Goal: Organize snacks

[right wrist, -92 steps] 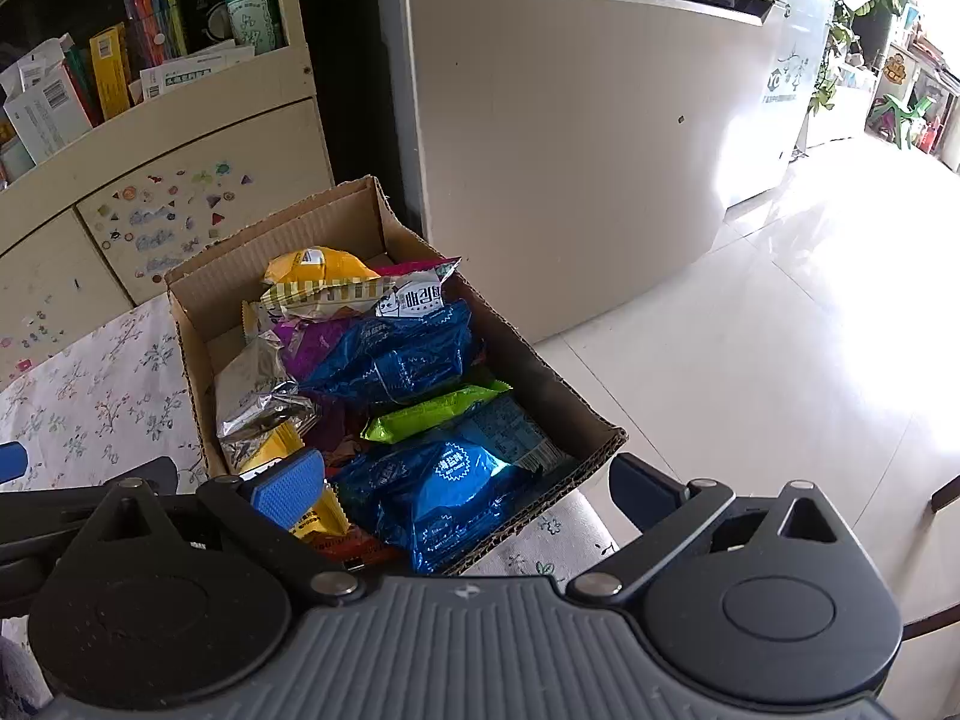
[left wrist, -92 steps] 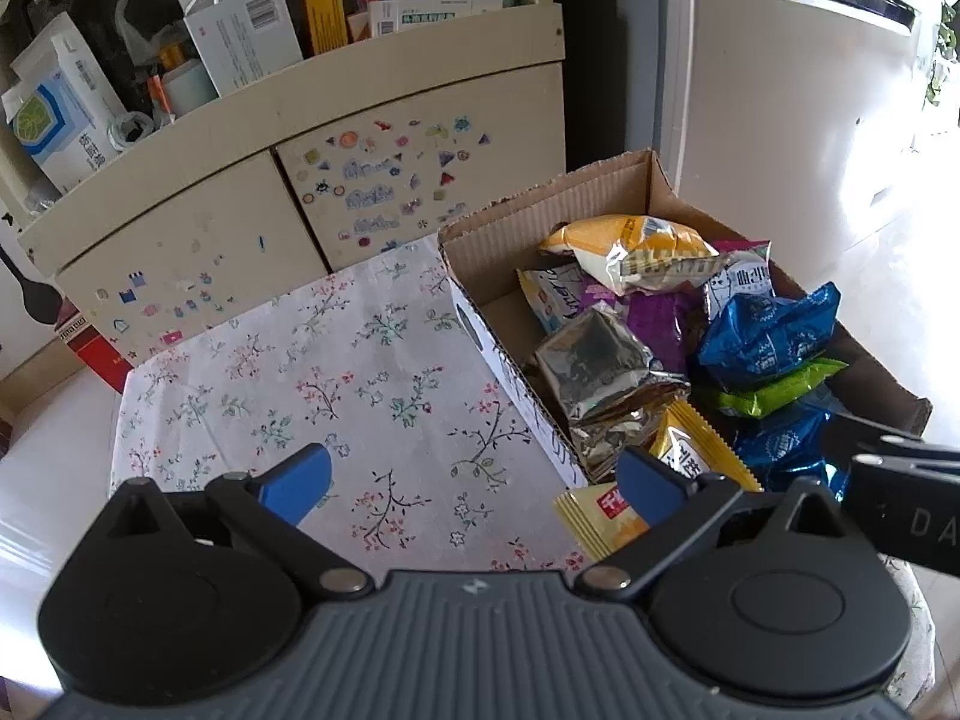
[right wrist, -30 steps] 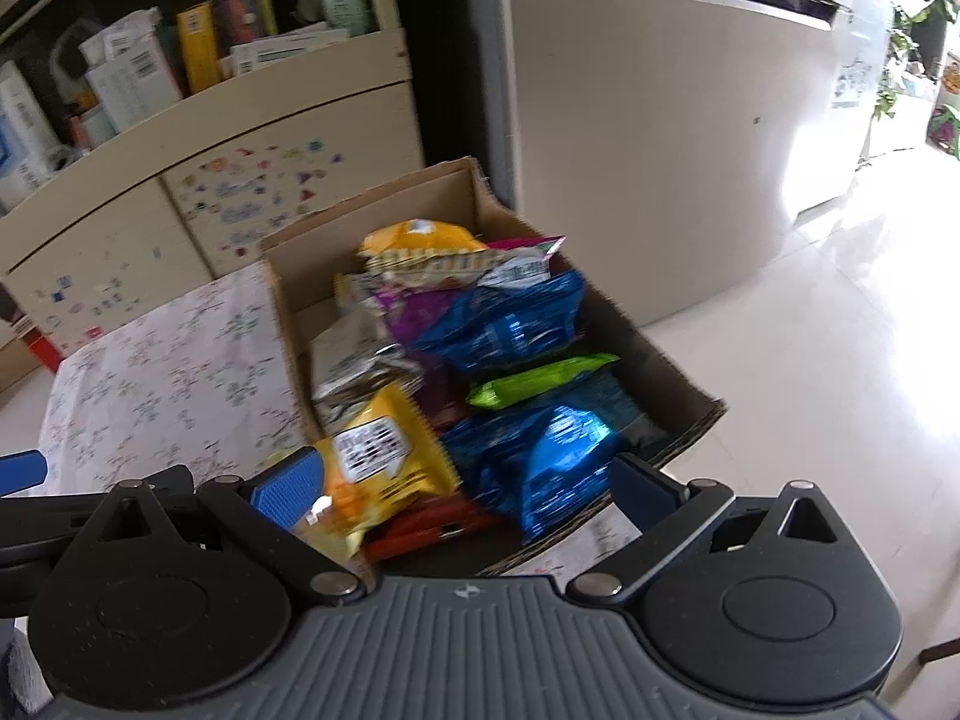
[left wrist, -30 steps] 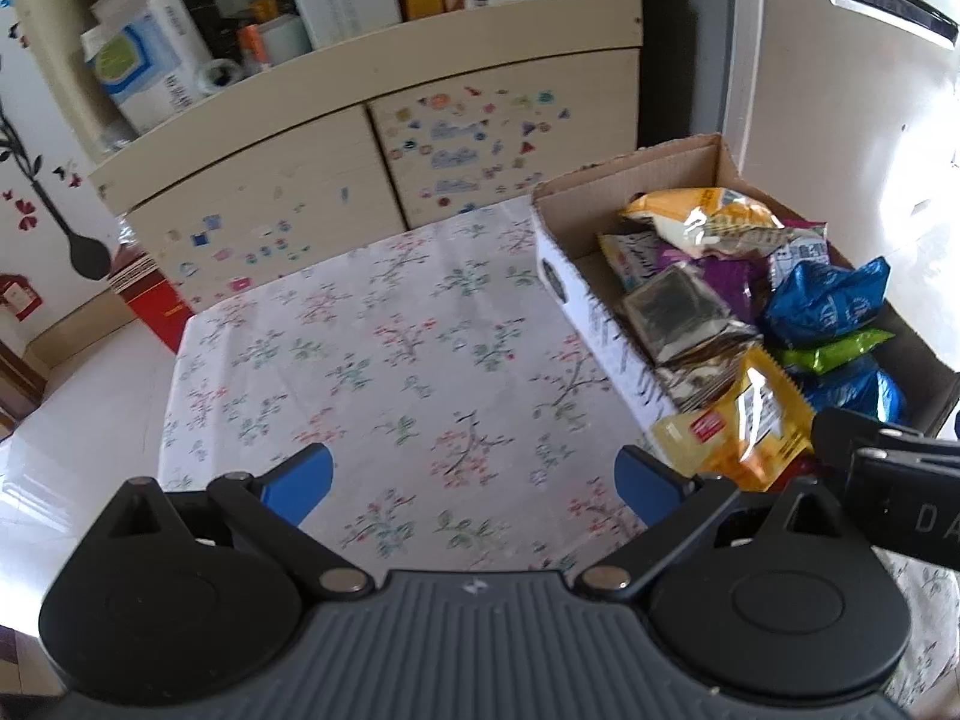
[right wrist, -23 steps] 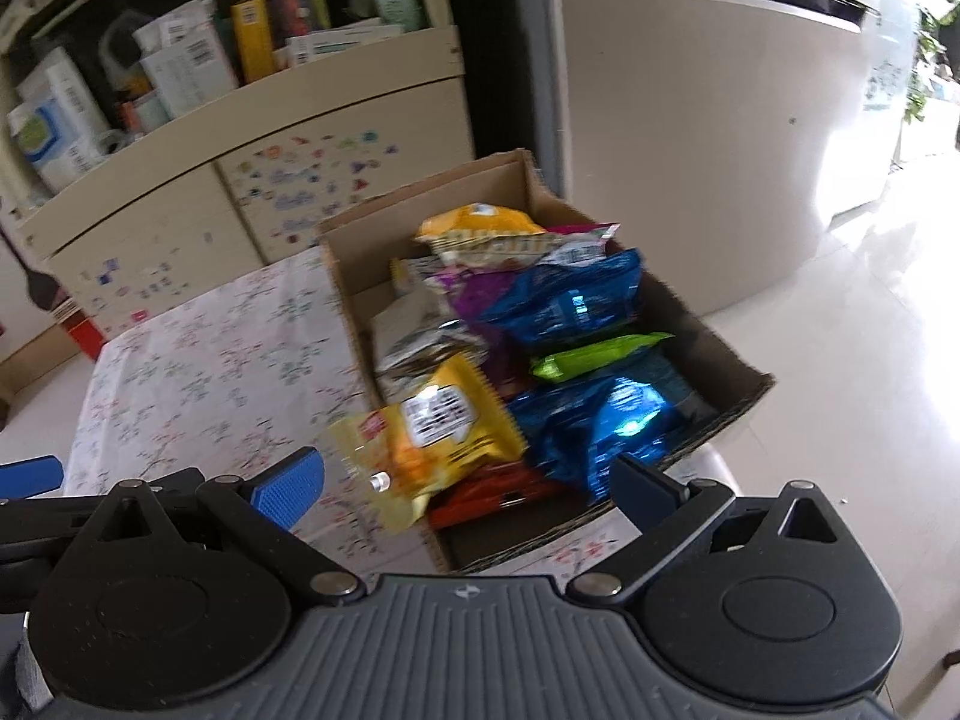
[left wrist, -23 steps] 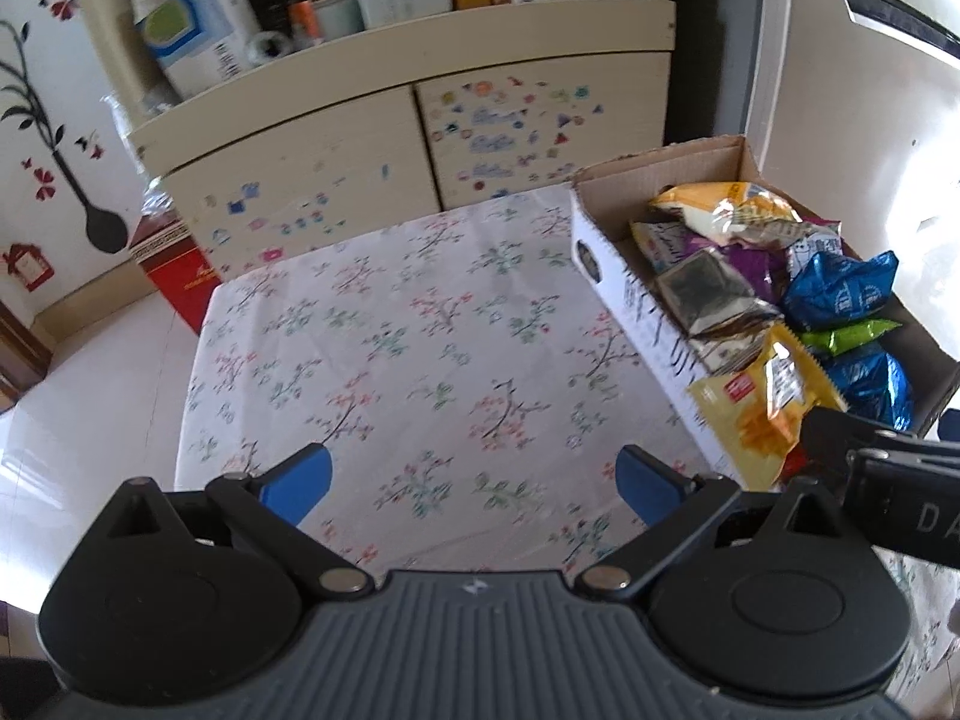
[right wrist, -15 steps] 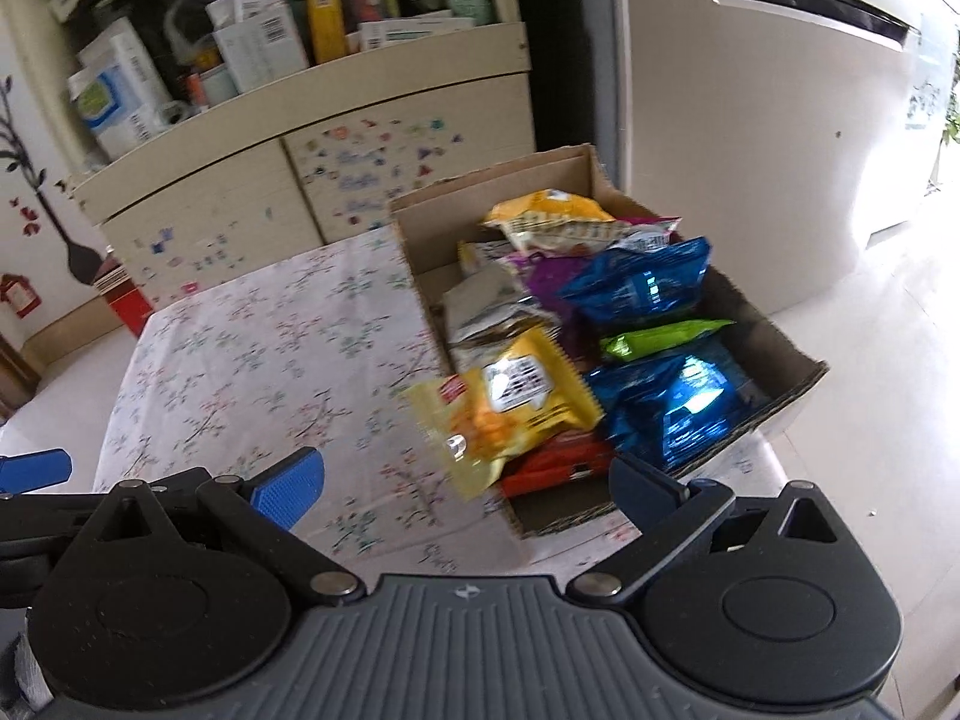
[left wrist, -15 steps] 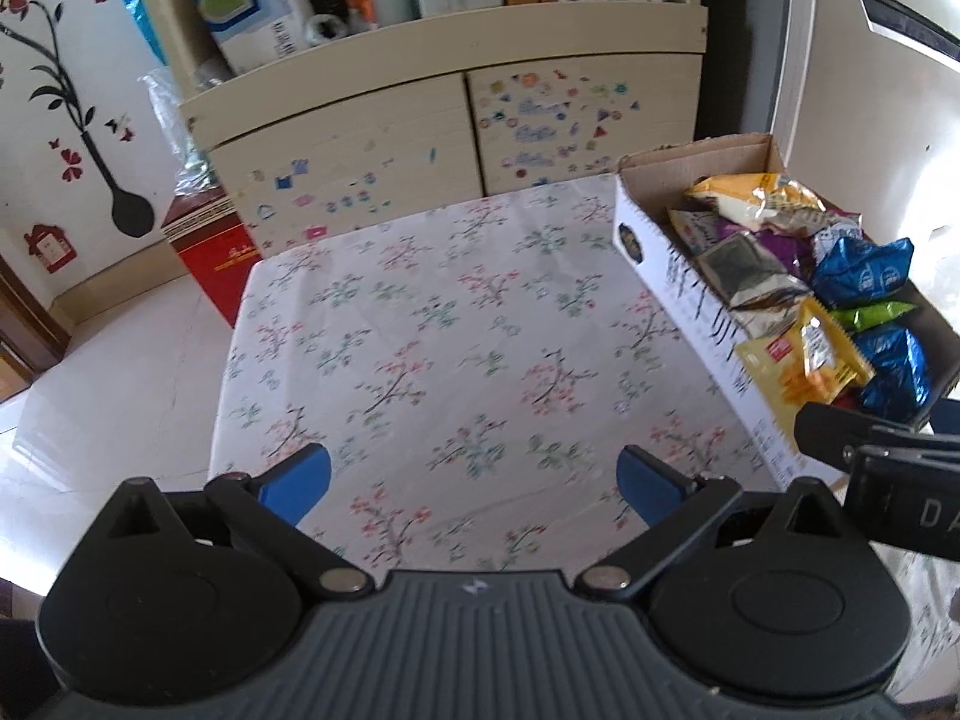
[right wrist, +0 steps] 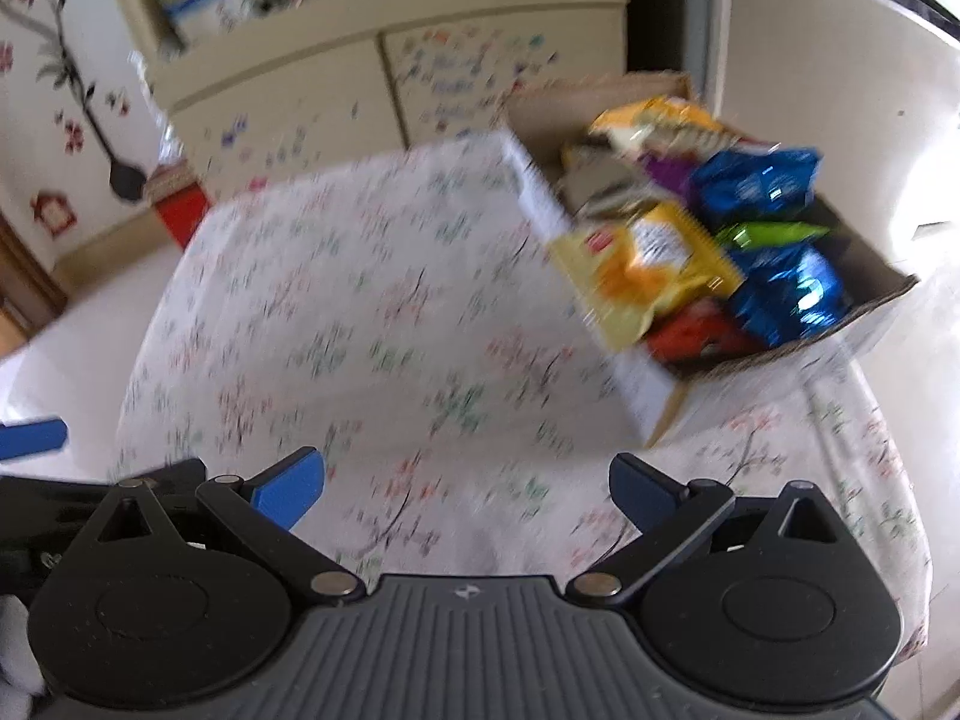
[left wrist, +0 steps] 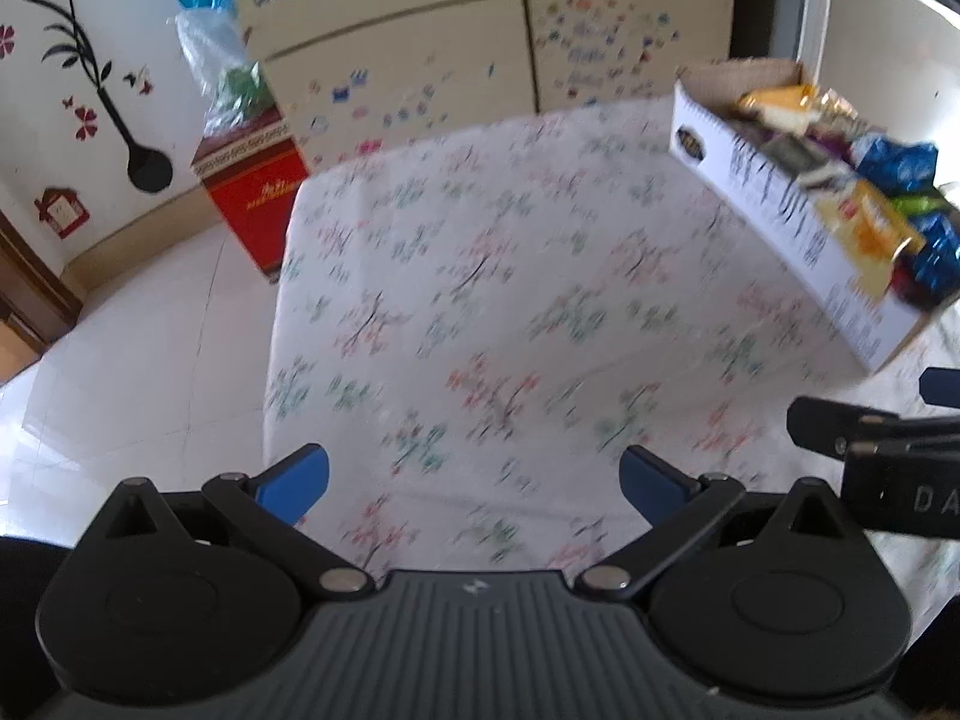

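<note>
the tabletop (right wrist: 372,324), under a floral cloth, fills most of both views and is bare across its middle and left side. the cardboard box (right wrist: 654,396) sits along the right edge, reaching toward the far right corner, and is packed with snack bags. the yellow snack bag (right wrist: 648,264) lies tilted on the near-left wall of the box, one end hanging out over the cloth, not resting flat inside; in the left wrist view it shows as the same yellow bag (left wrist: 870,228) perched above the box's white side. blue bags (right wrist: 786,288) and a green one (right wrist: 768,233) sit deeper in, toward the right wall.

the likely trouble lies with that yellow bag — it looks poorly balanced, and a nudge to the box or a clumsy reach could tip it onto the cloth or drag a neighbour out with it. both views are smeared, so judging a grasp point now would be unreliable.

the right gripper (right wrist: 465,495) hangs above the near edge, fingers spread wide, holding and touching nothing. the left gripper (left wrist: 474,483) is likewise spread wide and empty — over the near edge, well apart from the box.
</note>
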A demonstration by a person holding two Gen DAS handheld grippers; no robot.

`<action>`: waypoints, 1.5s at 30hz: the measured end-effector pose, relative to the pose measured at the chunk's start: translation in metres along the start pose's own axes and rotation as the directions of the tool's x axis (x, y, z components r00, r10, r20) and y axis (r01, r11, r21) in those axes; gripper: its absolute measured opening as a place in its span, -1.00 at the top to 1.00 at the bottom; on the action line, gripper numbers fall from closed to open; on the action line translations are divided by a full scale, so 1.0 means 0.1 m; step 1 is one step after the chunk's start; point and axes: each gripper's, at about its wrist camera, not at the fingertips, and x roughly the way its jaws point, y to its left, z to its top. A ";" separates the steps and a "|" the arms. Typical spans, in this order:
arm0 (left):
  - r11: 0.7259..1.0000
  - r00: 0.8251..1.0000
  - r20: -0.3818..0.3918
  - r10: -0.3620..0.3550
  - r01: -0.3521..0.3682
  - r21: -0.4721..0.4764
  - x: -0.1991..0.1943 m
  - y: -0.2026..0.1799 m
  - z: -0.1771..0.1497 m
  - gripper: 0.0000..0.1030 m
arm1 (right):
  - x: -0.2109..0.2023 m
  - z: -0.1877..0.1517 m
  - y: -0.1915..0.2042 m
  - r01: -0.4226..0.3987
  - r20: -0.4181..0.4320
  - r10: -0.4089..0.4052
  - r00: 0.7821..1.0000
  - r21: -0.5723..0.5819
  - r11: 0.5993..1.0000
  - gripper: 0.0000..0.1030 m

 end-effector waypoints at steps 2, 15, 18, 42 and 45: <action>1.000 1.000 -0.018 0.007 -0.007 -0.008 0.06 0.10 -0.05 -0.98 | 0.07 -0.04 0.08 0.000 -0.012 0.000 1.000 -0.027 1.000 -1.00; 1.000 1.000 -0.020 0.010 -0.010 -0.022 0.33 0.33 0.05 -0.98 | 0.55 -0.07 0.25 0.056 0.019 -0.056 0.998 -0.019 0.998 -1.00; 1.000 1.000 -0.015 -0.001 0.000 -0.027 0.38 0.32 0.06 -0.98 | 0.69 -0.08 0.27 0.078 0.025 -0.078 0.997 -0.009 0.997 -1.00; 0.989 0.998 -0.024 -0.053 0.050 -0.138 0.57 0.59 0.06 -0.98 | 1.12 0.03 0.53 0.182 0.313 -0.168 0.935 -0.016 0.983 -1.00; 0.990 0.998 -0.026 -0.052 0.048 -0.135 0.57 0.59 0.06 -0.98 | 1.11 0.01 0.53 0.183 0.313 -0.169 0.934 -0.016 0.983 -1.00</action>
